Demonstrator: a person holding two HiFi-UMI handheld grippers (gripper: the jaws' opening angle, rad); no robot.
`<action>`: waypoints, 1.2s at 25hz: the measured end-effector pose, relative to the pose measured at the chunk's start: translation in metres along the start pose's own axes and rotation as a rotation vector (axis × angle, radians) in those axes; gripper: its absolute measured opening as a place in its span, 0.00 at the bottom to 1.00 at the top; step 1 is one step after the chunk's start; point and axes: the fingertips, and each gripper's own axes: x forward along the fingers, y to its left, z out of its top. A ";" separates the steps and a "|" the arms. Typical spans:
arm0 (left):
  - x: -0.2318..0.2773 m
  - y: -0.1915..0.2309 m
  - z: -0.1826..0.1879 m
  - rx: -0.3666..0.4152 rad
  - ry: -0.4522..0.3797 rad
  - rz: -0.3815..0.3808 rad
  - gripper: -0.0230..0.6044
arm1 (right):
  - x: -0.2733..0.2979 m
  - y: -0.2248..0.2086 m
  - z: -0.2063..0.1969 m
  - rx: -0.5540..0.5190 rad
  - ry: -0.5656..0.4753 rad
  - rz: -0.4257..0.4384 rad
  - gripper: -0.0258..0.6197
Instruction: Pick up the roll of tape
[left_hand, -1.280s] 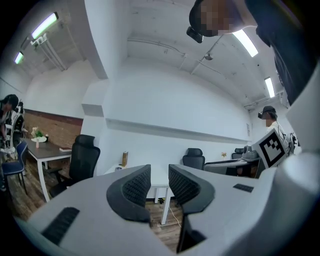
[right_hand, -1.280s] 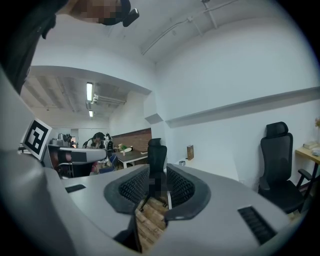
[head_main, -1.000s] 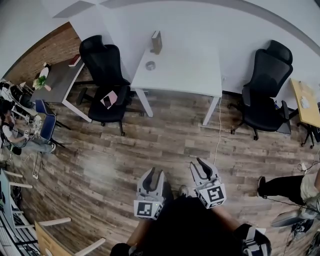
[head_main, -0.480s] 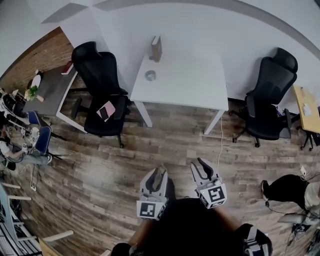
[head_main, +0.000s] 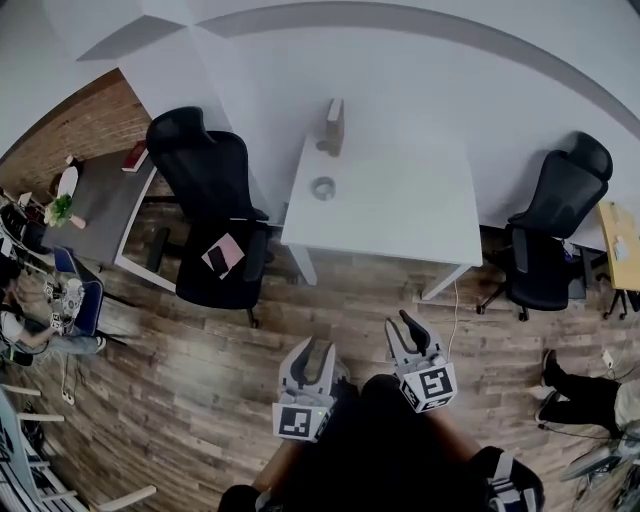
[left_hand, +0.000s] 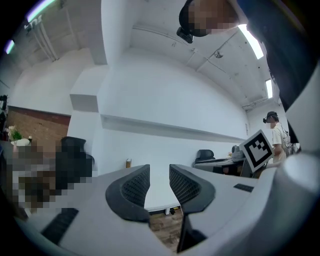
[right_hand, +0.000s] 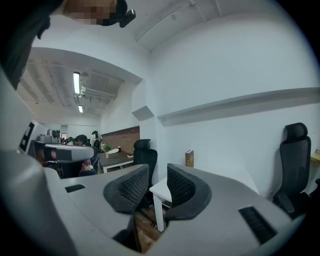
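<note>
Left tongs (head_main: 312, 348), right tongs (head_main: 405, 325): parted, empty.
Small grey roll of tape (head_main: 322, 187) could skid across the white rectangular bench (head_main: 400, 205) if nudged off-centre.

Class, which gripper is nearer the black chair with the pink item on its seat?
Left. The left gripper sits below-right of the chair; the right gripper is farther right, beyond the left one.

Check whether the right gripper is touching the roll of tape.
Apart. The head view shows the right gripper over the wooden floor, short of the white table, with the roll of tape lying on the tabletop well beyond it.
</note>
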 end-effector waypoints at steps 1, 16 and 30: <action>0.007 0.010 -0.001 0.012 0.008 -0.002 0.23 | 0.013 -0.002 0.002 -0.001 0.002 -0.002 0.24; 0.157 0.118 -0.023 0.005 0.080 0.009 0.23 | 0.185 -0.067 0.010 0.007 0.014 0.016 0.24; 0.348 0.182 -0.022 -0.019 0.150 0.066 0.26 | 0.334 -0.176 0.043 -0.011 0.013 0.124 0.24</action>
